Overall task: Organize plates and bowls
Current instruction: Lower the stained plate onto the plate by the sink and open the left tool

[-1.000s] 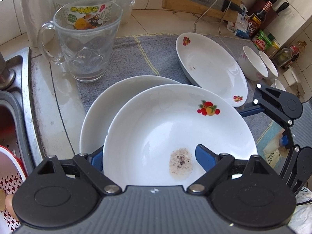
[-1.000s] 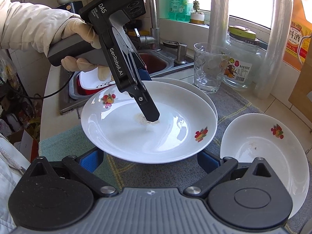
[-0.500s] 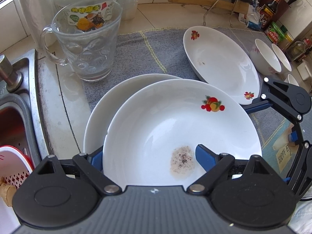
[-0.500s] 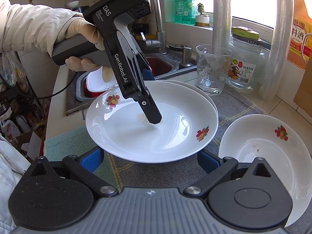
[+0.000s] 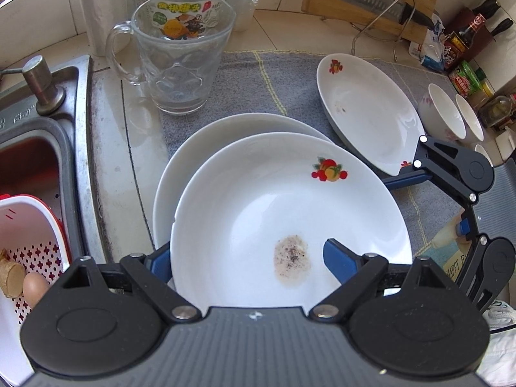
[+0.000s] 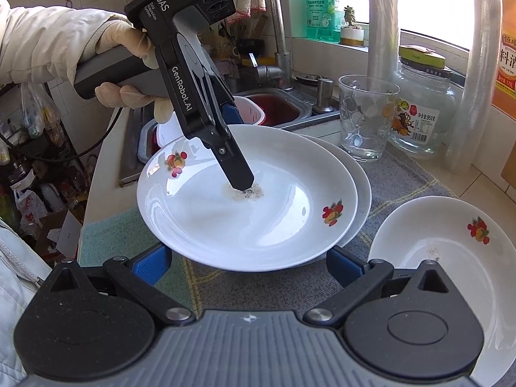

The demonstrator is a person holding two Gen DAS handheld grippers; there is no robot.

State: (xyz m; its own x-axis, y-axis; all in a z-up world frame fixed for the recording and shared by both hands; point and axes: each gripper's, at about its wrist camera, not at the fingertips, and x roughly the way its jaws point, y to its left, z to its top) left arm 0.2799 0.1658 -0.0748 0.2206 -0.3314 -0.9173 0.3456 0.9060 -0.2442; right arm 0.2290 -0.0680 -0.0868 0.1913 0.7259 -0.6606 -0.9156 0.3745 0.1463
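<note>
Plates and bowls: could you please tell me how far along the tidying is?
Early. The base plate lies on the cloth. The left gripper holds the soiled plate above it, not yet released. The third plate and the bowls stand separate; the right gripper is open.

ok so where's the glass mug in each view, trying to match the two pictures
Left wrist view: the glass mug stands upper left of centre, at the grey mat's far edge, beyond the stacked plates.
Right wrist view: the glass mug stands upper right of centre, behind the plates and left of the labelled glass jar.
Shared landmark: the speckled residue patch in the top plate, also seen at.
</note>
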